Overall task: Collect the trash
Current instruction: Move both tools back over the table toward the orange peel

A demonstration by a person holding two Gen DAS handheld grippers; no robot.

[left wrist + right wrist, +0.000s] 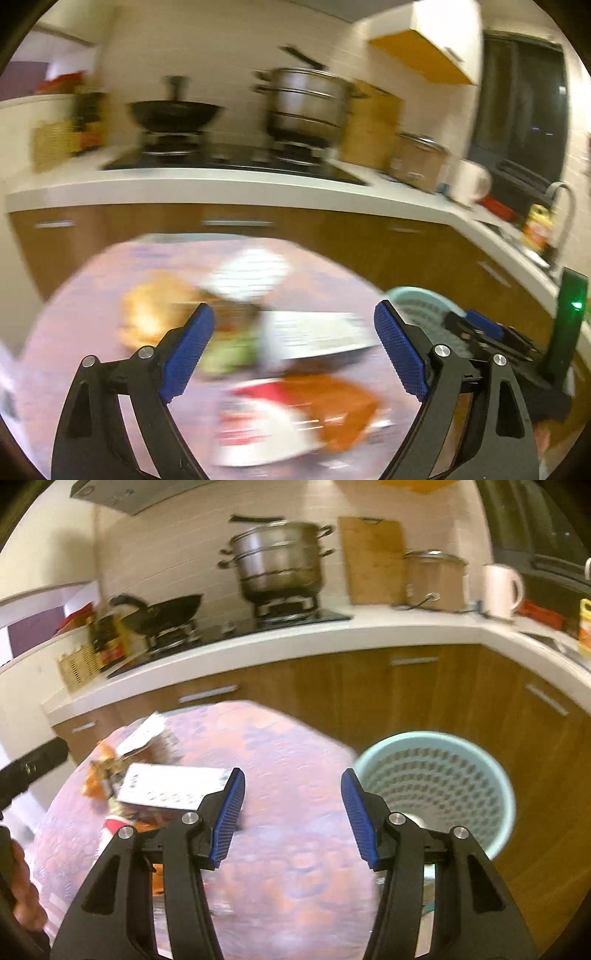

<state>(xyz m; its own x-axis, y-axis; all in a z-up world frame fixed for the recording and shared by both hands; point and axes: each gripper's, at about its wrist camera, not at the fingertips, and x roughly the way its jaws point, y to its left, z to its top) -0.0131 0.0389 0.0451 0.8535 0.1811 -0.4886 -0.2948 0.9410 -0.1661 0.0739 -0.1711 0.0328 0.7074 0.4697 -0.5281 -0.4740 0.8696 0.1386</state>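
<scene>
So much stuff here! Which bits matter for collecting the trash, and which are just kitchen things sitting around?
For the job:
- wrappers on the round table
- white box among them
- bin beside the table
- left gripper and right gripper, both open and empty

Just sitting around:
- steamer pot
- wok
- cutting board
- kettle

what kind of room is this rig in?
A home kitchen, almost certainly. A gas hob set into the white counter carries a stacked steel steamer pot and a black wok, with an electric kettle further along. Wood-front cabinets run below the counter.
</scene>
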